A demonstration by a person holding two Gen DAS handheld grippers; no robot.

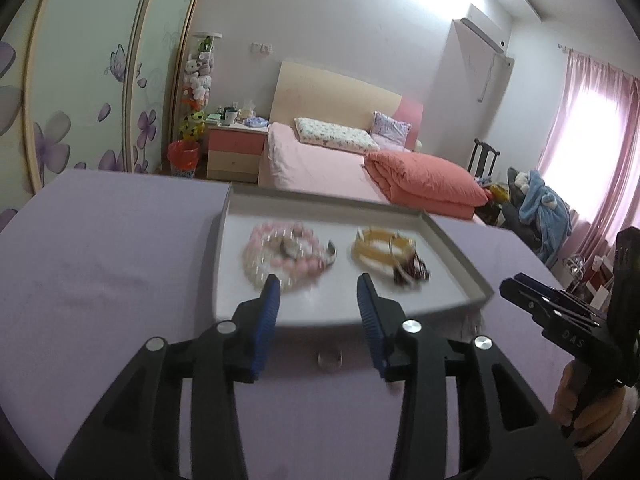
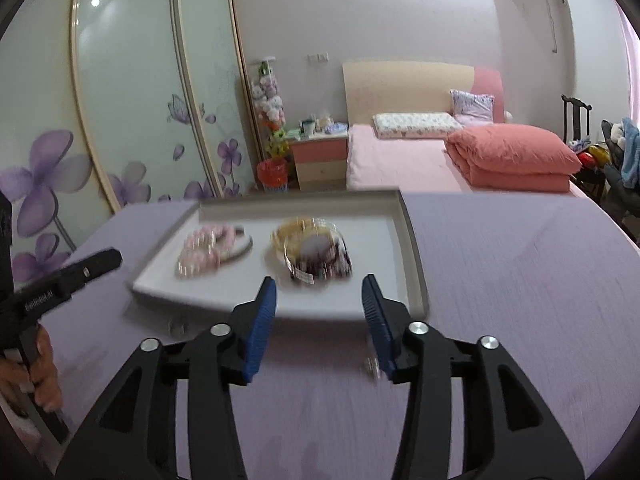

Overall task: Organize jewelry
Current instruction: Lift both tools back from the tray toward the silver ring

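A shallow grey tray (image 1: 320,197) (image 2: 412,248) lies on the purple table (image 1: 100,260). On its left side sit pink and white bead bracelets (image 1: 288,256) (image 2: 208,250). On its right side lie yellow bangles (image 1: 380,250) (image 2: 304,236) with a dark beaded bracelet (image 1: 412,272) (image 2: 332,264). A small silver ring (image 1: 330,360) (image 2: 372,368) rests on the table in front of the tray. My left gripper (image 1: 318,292) is open at the tray's near edge, with nothing between its pads. My right gripper (image 2: 320,292) is open and empty too, its tips before the dark bracelet.
Each gripper shows in the other's view: the right gripper (image 1: 516,286) at the tray's right corner, the left gripper (image 2: 114,258) left of the tray, a hand (image 2: 40,376) on its handle. Beyond the table stand a pink bed (image 1: 320,160), a nightstand (image 1: 236,152) and a flowered wardrobe (image 2: 120,120).
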